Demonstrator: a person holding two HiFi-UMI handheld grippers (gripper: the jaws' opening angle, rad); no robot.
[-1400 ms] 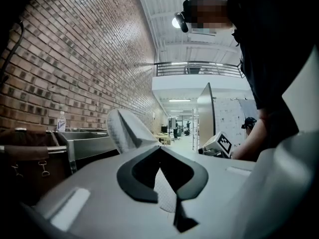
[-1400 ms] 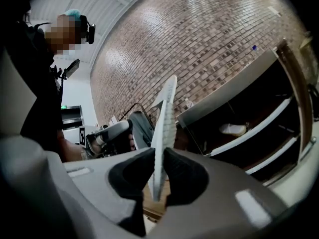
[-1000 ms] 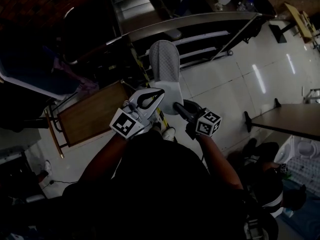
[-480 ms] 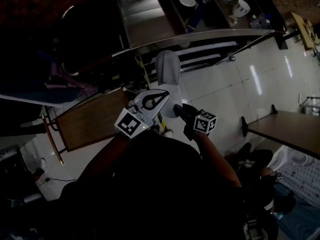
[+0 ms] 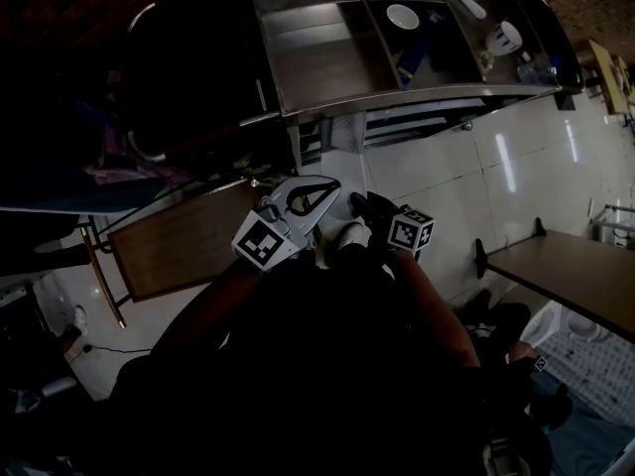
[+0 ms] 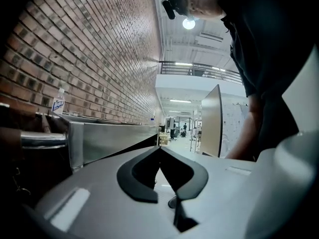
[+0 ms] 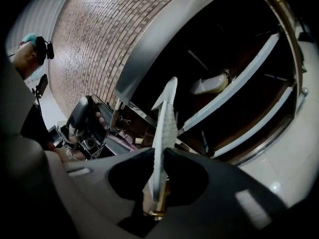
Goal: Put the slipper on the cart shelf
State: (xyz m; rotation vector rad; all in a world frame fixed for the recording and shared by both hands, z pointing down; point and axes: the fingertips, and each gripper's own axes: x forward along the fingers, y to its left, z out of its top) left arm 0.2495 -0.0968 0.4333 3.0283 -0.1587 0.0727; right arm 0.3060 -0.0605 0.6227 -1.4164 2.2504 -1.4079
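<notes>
The pale grey quilted slipper (image 7: 167, 116) stands edge-on between the jaws of my right gripper (image 7: 159, 156), which is shut on its heel end. In the head view the slipper (image 5: 344, 157) reaches from the right gripper (image 5: 355, 204) towards the steel cart (image 5: 327, 72), and its toe is hidden under the cart's top edge. The cart's dark lower shelf (image 7: 234, 91) lies just beyond the slipper's tip. My left gripper (image 5: 330, 182) hovers beside the slipper on the left. Its jaws meet at the tips (image 6: 159, 149) with nothing between them.
A bowl (image 5: 402, 15) and a cup (image 5: 504, 36) stand on the cart's top level. A white object (image 7: 209, 85) lies inside the lower shelf. A wooden board (image 5: 179, 241) sits at the left, a table (image 5: 566, 271) at the right, and a brick wall (image 6: 84, 59) runs behind the cart.
Both grippers have moved towards the cart, carrying the slipper along. Its toe, fully visible before, now sits under the cart's top edge.
</notes>
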